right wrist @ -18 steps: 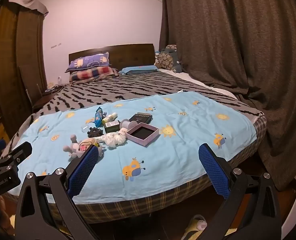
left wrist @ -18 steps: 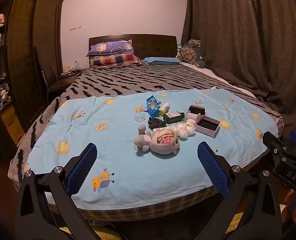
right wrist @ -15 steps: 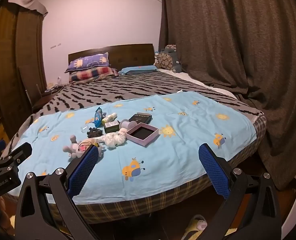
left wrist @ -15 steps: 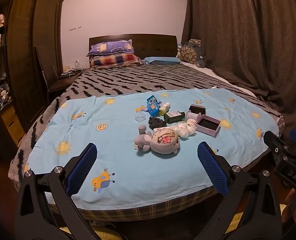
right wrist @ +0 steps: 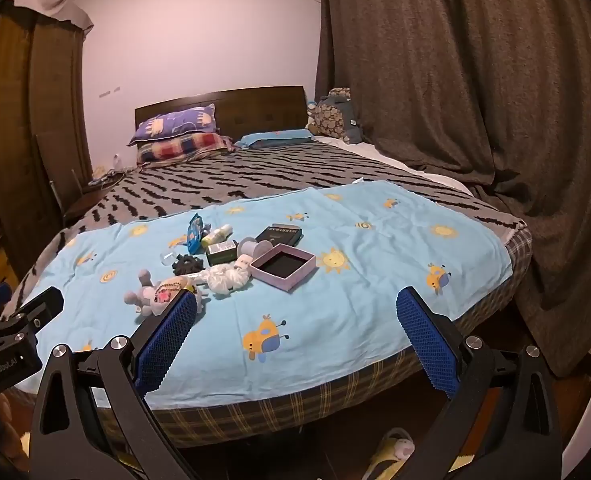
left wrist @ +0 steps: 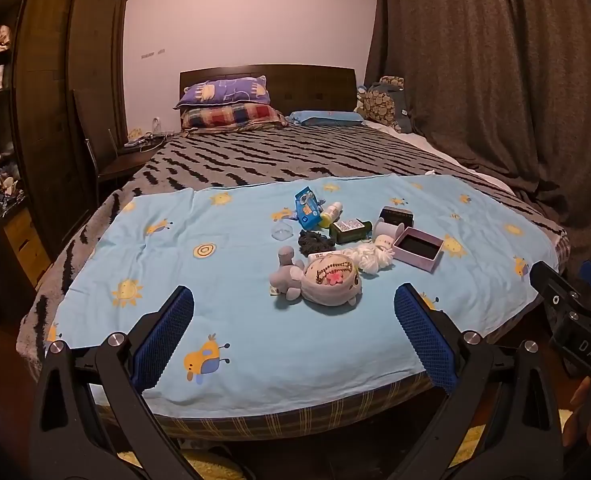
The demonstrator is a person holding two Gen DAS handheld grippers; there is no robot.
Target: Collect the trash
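A cluster of items lies mid-bed on the light blue sheet (left wrist: 235, 320): a grey plush toy (left wrist: 319, 282), a blue snack wrapper (left wrist: 307, 210), a small yellow bottle (left wrist: 331, 214), a green box (left wrist: 349, 230), a black scrunchie (left wrist: 315, 240), a white fluffy ball (left wrist: 371, 258), an open pink box (left wrist: 417, 248), a black box (left wrist: 395, 216) and a clear plastic piece (left wrist: 281, 233). My left gripper (left wrist: 293, 330) is open and empty, short of the bed's foot. My right gripper (right wrist: 295, 330) is open and empty, to the right; the pink box (right wrist: 283, 266) shows ahead of it.
Pillows (left wrist: 225, 102) and a dark headboard (left wrist: 315, 80) are at the far end. A dark curtain (right wrist: 475, 100) hangs along the right. A wardrobe (left wrist: 55, 100) and chair stand left. A slipper (right wrist: 391, 454) lies on the floor by the bed's foot.
Both views have drifted very slightly; the items on the bed have not moved and both grippers stay open.
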